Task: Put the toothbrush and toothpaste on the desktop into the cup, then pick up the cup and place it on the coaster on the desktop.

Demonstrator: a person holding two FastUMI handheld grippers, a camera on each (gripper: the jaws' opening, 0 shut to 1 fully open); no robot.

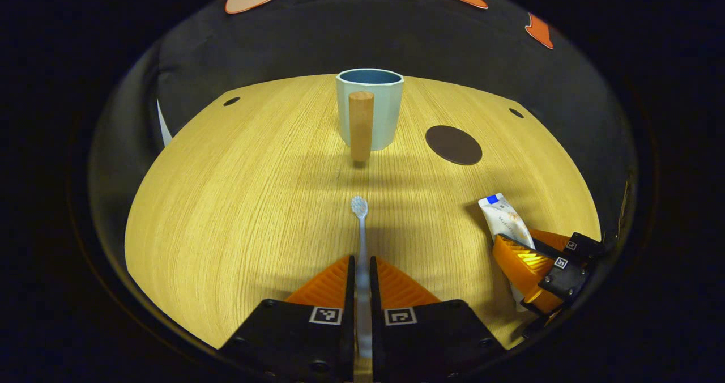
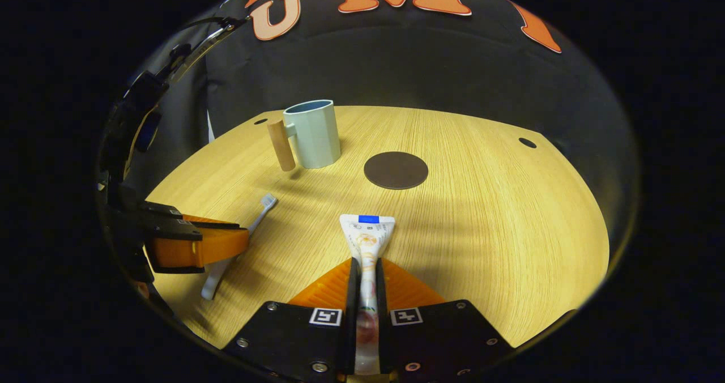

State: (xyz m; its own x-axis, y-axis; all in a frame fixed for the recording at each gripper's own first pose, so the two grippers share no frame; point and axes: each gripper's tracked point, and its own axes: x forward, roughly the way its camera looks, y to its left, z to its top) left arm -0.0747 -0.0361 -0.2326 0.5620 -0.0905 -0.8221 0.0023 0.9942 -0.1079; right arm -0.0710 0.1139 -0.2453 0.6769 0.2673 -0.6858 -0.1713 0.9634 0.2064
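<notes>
A pale toothbrush lies along the wooden desktop, its head pointing at the cup; my left gripper is shut on its handle. The white toothpaste tube sits between the fingers of my right gripper, which is shut on it. A light blue cup with a wooden handle stands upright at the far side of the desk. The dark round coaster lies right of the cup. In the right gripper view the left gripper holds the toothbrush at the left.
The desktop is round-fronted with small dark holes near its far corners. Black cloth wall stands behind it. In the left gripper view the right gripper and toothpaste sit at the near right edge.
</notes>
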